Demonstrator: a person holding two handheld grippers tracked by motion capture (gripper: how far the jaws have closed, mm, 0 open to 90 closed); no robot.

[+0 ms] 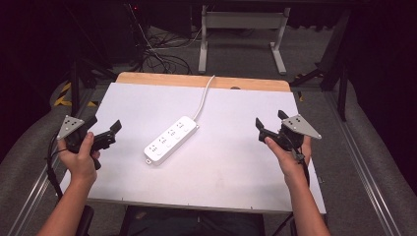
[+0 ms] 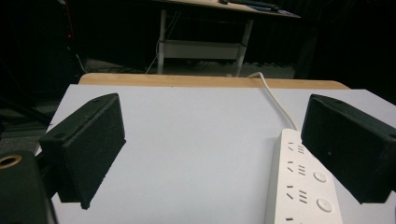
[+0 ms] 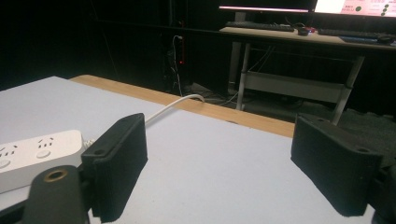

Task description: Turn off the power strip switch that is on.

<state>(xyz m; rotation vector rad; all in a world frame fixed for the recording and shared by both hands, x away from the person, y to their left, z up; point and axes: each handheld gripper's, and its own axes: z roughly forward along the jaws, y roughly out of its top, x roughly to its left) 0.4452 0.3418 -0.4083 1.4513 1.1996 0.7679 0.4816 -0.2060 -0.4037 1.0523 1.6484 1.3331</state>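
A white power strip (image 1: 171,139) lies slantwise in the middle of the white table top (image 1: 236,172), its white cable (image 1: 204,98) running off over the far edge. My left gripper (image 1: 105,126) is held at the table's left edge, apart from the strip, its jaws wide apart and empty. In the left gripper view (image 2: 215,149) the strip (image 2: 303,186) lies ahead toward the right jaw. At the right side, my right gripper (image 1: 269,119) also stands open with nothing in it. From the right gripper view (image 3: 219,163) the strip's end (image 3: 37,154) sits off to the left.
A wooden strip (image 1: 196,80) borders the table's far edge. Behind it stand a white desk frame (image 1: 241,19) and tangled floor cables (image 1: 157,54). Metal rails (image 1: 364,162) run along both sides of the table. A desk with a keyboard (image 3: 261,25) stands farther back.
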